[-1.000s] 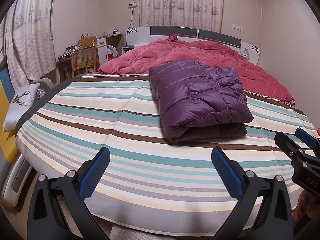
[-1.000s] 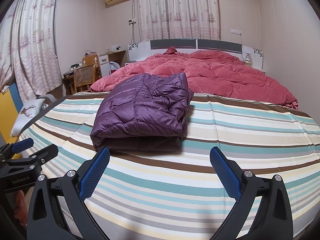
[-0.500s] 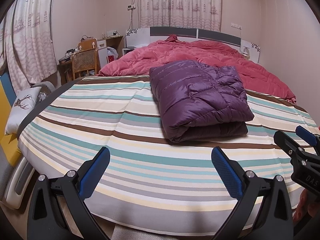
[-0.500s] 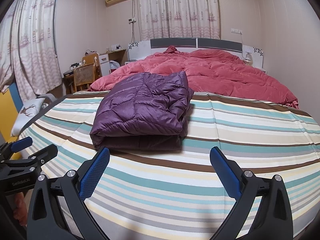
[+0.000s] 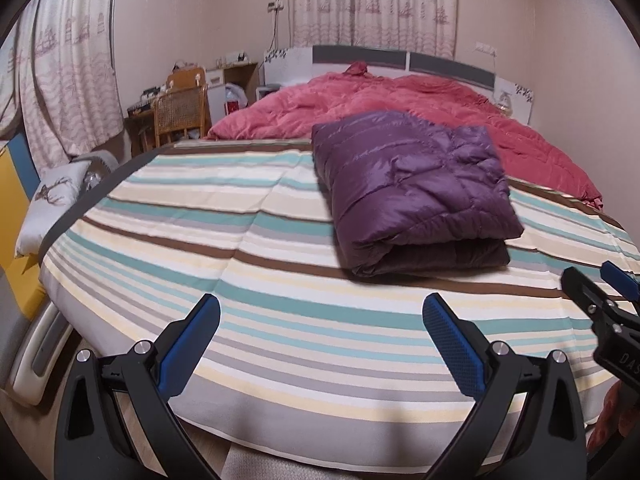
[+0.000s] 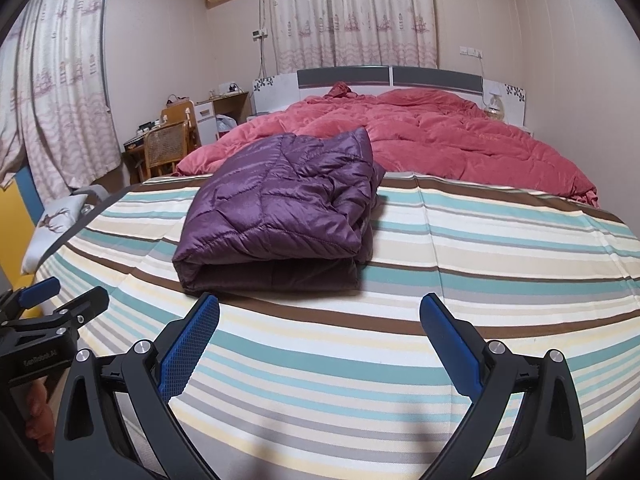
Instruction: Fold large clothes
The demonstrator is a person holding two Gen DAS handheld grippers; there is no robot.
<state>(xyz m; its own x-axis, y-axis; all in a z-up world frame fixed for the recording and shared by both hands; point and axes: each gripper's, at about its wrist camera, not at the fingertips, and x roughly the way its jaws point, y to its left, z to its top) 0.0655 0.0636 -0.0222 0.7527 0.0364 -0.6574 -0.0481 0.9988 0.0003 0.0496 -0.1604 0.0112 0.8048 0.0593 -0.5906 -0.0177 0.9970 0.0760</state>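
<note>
A glossy purple quilted jacket [image 5: 412, 188], its underside a darker plum, lies on a bed sheet [image 5: 260, 240] striped in teal, cream, pale yellow, grey and brown. Behind it is a rose-red duvet [image 6: 452, 140]. The headboard [image 6: 384, 78] is white with grey panels and small leaf motifs. The curtains [image 6: 352, 12] are cream with a pink printed pattern. Each gripper, left [image 5: 320, 320] and right [image 6: 319, 318], is black with blue textured pads. A white cushion [image 5: 54, 196] bears a brown deer print.

Each gripper [image 5: 320, 320] [image 6: 319, 318] is black plastic — blue textured finger pads [image 5: 452, 344], silver screws, white lettering.
</note>
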